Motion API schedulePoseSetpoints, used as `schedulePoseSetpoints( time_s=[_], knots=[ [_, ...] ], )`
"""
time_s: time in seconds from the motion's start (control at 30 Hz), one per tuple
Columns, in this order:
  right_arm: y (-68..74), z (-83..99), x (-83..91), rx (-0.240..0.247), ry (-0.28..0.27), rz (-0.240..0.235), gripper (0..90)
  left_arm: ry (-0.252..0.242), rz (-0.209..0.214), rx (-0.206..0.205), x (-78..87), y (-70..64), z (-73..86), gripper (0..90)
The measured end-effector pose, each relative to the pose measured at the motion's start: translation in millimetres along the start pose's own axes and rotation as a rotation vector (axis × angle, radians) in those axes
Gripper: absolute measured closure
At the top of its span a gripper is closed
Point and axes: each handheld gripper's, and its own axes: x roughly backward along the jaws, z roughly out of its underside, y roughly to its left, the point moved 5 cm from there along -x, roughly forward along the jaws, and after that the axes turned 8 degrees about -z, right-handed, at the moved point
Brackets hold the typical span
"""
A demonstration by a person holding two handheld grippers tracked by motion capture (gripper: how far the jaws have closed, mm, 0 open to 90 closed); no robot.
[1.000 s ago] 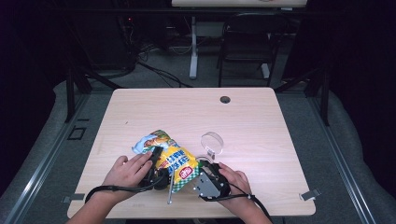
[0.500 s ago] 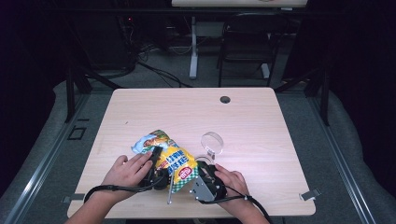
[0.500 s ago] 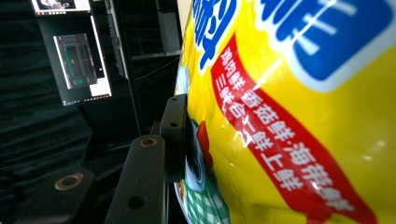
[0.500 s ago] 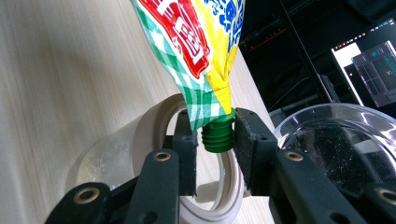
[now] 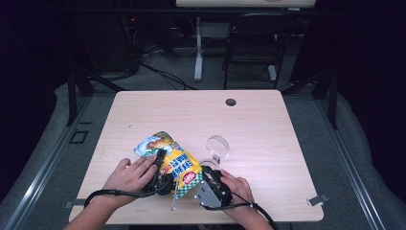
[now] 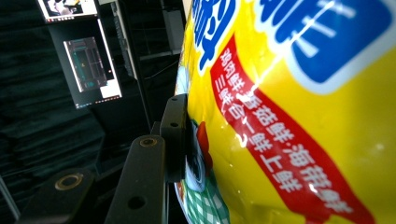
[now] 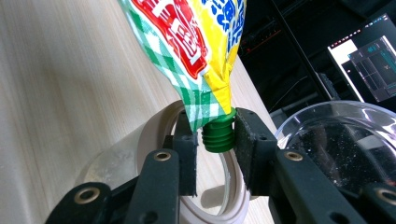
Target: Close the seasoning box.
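A yellow snack-style pouch (image 5: 179, 165) with red and blue print lies on the wooden table (image 5: 263, 120) near its front edge. My left gripper (image 5: 164, 163) clamps the pouch (image 6: 303, 116) from the side. One finger (image 6: 173, 130) presses the foil and the other is hidden behind it. My right gripper (image 5: 200, 181) sits at the pouch's lower end. In the right gripper view its jaws (image 7: 215, 126) close on the green threaded spout (image 7: 218, 136), which points down from the pouch (image 7: 196, 37).
A clear round dish (image 5: 218, 145) stands just right of the pouch and close beside my right gripper (image 7: 336, 149). A white ring (image 7: 154, 135) lies on the table under the spout. A cable hole (image 5: 231, 102) sits near the far edge.
My right gripper has shifted slightly left, closer to the pouch's lower end. The left hand and the pouch have stayed in place.
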Motion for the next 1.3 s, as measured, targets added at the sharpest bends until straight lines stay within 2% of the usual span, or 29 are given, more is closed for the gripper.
schedulePoseSetpoints(
  time_s=[0.17, 0.33, 0.53, 0.77, 1.1, 1.2, 1.3],
  knots=[
    [0.0, 1.0, 0.1, -0.020, -0.003, -0.012, 70.5, 0.003, -0.011, -0.027, 0.6, 0.5, -0.5, 67.1],
    [-1.7, 1.3, -0.1, -0.063, -0.023, -0.023, 70.5, 0.003, -0.040, -0.039, 0.8, 2.9, -1.8, 67.8],
    [-2.1, 2.5, 0.4, -0.065, -0.012, -0.029, 70.4, 0.008, -0.056, -0.083, 1.8, 4.7, -3.6, 67.9],
    [-2.4, 3.1, -0.4, -0.111, -0.041, -0.051, 70.3, 0.011, -0.076, -0.116, 3.5, 7.3, -4.9, 68.0],
    [-3.0, 3.3, -1.2, -0.123, -0.044, -0.054, 70.3, 0.021, -0.099, -0.154, 4.6, 9.8, -6.2, 68.0],
    [-3.9, 3.5, -0.8, -0.123, -0.040, -0.055, 70.3, 0.015, -0.119, -0.157, 4.3, 10.6, -6.9, 68.0],
    [-4.2, 3.5, -1.0, -0.136, -0.047, -0.058, 70.3, 0.023, -0.112, -0.169, 5.0, 11.7, -7.4, 68.0]
  ],
)
